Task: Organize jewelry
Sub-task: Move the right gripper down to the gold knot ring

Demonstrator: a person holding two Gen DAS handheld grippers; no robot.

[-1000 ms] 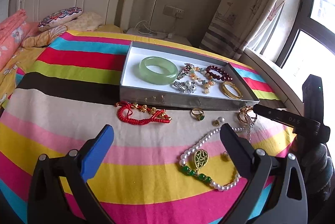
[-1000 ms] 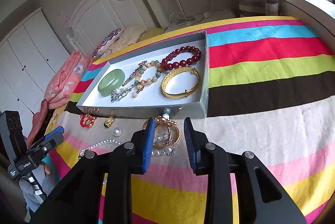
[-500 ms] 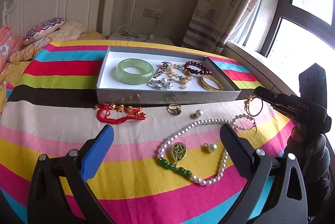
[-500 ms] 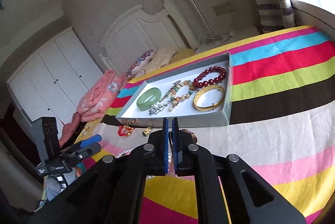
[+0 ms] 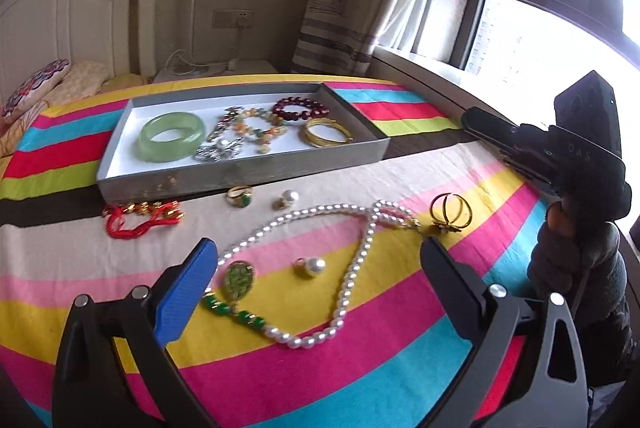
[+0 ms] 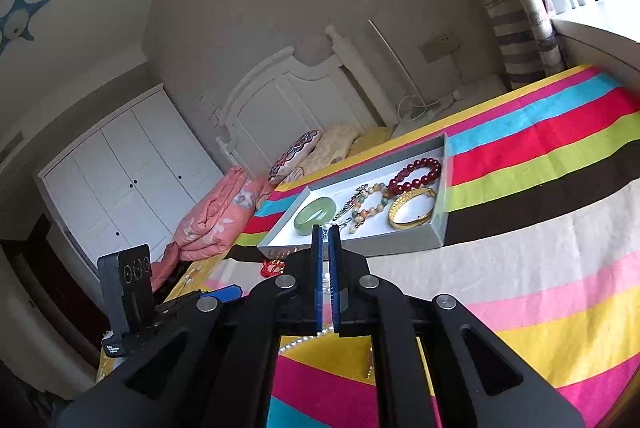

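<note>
A grey tray (image 5: 256, 169) (image 6: 438, 228) on the striped cloth holds a green jade bangle (image 5: 172, 135), a red bead bracelet (image 5: 300, 109), a gold bangle (image 5: 326, 135) and mixed pieces. On the cloth in front lie a pearl necklace with green pendant (image 5: 352, 268), a gold ring set (image 5: 450, 214), a red cord bracelet (image 5: 140, 218), a green-stone ring (image 5: 240, 195) and pearl earrings (image 5: 310, 266). My left gripper (image 5: 316, 280) is open above the necklace. My right gripper (image 6: 326, 232) (image 5: 472, 119) is shut and empty, raised off the cloth.
The striped cloth (image 6: 540, 248) covers the table. A bed with pillows (image 6: 296, 155) and a pink quilt (image 6: 216, 211) lies behind. A window sill and curtain (image 5: 348, 7) are at the right. A wardrobe (image 6: 120, 175) stands at the far left.
My right gripper shut on the gold ring set, lifted it, then lost it; the rings now lie on the cloth by the necklace. The right gripper rose higher. My left gripper swung right.
</note>
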